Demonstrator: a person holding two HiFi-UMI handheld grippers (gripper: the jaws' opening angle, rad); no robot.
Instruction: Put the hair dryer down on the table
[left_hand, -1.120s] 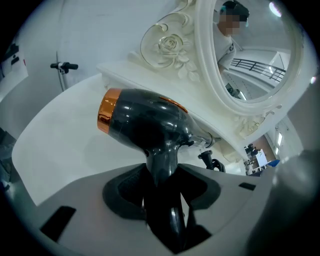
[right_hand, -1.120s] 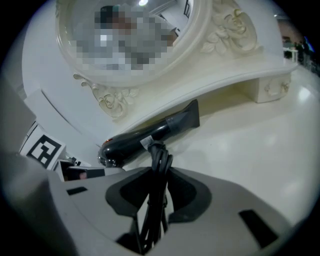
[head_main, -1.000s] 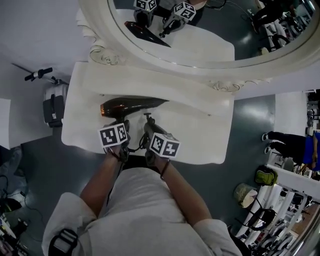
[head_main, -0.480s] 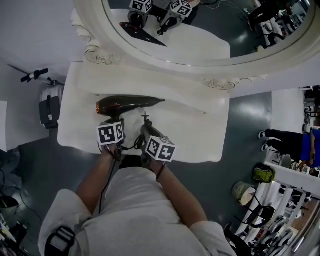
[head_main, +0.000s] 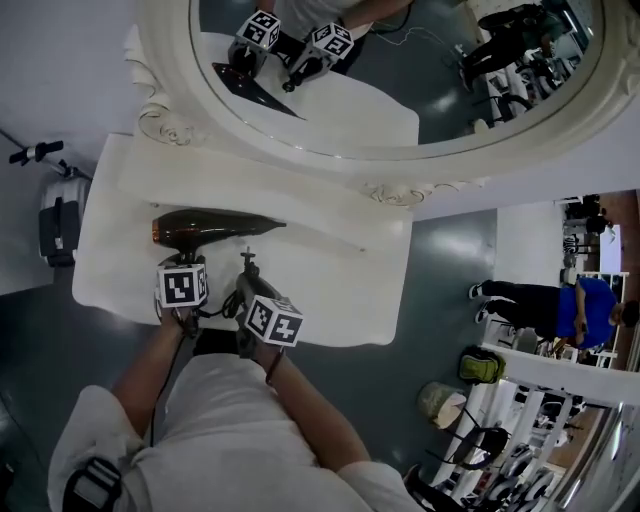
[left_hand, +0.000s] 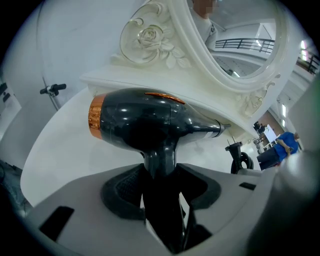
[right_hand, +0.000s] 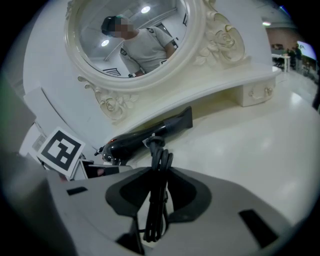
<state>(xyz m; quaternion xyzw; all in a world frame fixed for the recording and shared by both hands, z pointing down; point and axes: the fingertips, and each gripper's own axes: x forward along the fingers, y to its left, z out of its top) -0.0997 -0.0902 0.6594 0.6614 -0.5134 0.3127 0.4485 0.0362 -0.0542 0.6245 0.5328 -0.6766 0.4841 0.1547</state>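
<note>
The left tool (left_hand: 161, 187) is clamped on the handle of the hair dryer (left_hand: 145, 120). The dryer's black body lies crosswise over the back left part of the bench (head_main: 330, 280), copper end toward the left edge and nozzle pointing right. Just beside it, nearer the front edge, the right tool (right_hand: 157, 192) grips the bundled cord (right_hand: 159, 165). The ornate mirror (head_main: 420, 60) rises close behind the dryer.

The hair dryer (head_main: 210, 226) is glossy black with a copper ring on its back end and a narrow nozzle. It's level just in front of the mirror (head_main: 300, 160), nozzle running along the mirror's base. The left claw (left_hand: 160, 185) clamps its handle, and the right claw (right_hand: 156, 200) pinches its bundled black cord (right_hand: 157, 170).
</note>
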